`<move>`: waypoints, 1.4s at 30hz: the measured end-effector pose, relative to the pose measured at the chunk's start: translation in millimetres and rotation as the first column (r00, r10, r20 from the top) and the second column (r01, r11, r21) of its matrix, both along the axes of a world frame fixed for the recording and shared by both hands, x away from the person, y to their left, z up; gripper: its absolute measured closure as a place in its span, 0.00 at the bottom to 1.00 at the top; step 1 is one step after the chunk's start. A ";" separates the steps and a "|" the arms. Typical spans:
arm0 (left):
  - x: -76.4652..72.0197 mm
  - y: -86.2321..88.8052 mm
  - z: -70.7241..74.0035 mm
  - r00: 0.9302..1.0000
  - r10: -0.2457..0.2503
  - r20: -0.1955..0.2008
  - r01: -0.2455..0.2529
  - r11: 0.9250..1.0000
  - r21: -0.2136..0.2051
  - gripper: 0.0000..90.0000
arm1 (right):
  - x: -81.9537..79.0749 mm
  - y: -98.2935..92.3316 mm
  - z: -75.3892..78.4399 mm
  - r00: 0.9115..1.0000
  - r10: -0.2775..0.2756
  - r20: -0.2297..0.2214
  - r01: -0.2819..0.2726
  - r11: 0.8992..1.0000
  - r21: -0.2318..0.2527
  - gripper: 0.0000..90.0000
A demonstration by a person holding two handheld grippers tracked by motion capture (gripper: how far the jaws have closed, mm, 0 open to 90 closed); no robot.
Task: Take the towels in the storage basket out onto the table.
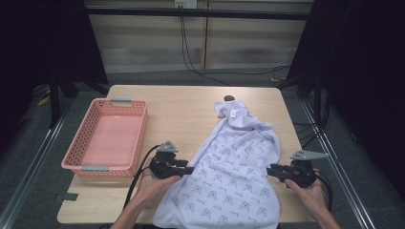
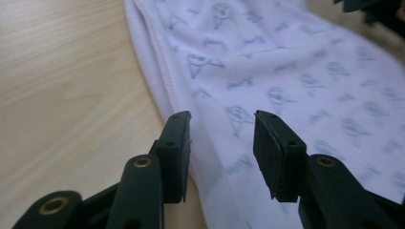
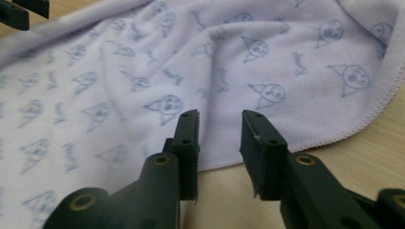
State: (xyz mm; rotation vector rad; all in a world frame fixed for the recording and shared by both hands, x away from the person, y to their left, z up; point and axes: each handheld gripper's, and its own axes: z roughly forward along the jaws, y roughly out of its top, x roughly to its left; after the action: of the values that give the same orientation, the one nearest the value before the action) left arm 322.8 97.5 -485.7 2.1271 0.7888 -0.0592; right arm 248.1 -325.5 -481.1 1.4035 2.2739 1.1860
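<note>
Near hem: pale lilac printed cloth (image 1: pixel 229 176), long axis 6–12 | your left tongs (image 1: pixel 190 170) at 9, right tongs (image 1: pixel 270 169) at 3, equally near, both part-open, empty.

Wooden table (image 1: pixel 186 112): cloth (image 1: pixel 229 181), pink basket (image 1: pixel 107 138)

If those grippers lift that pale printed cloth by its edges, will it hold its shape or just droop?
The cloth would probably droop: it already lies in soft folds and bunches at its far end. It looks thin and light, so likely easy to lift. Its stitched hem lies flat on the table, so pinching it may be fiddly.
</note>
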 end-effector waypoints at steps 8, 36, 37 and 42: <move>6.8 3.3 -10.7 1.000 0.017 0.026 -0.019 0.997 0.077 0.97 | 23.0 5.3 -14.0 0.998 -0.039 -0.041 0.038 0.999 -0.035 0.57; -38.3 73.5 10.6 0.996 0.082 0.040 -0.079 0.995 -0.059 0.76 | 30.4 -10.0 -3.9 0.996 -0.087 0.028 0.089 0.995 -0.053 0.69; -32.3 67.6 11.2 0.996 0.072 0.046 -0.070 0.996 -0.055 0.74 | 30.9 -7.9 -3.5 0.996 -0.080 0.030 0.081 0.996 -0.047 0.67; 2.7 28.3 2.8 0.999 0.023 0.024 -0.022 0.999 -0.044 0.67 | 34.0 5.5 -5.6 1.000 -0.010 0.007 0.010 0.999 -0.036 0.55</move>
State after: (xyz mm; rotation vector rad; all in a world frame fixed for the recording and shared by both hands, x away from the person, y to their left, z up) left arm 325.5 125.8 -482.9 2.0734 0.7901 -0.0385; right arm 282.1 -320.0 -486.8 1.3940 2.2694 1.1392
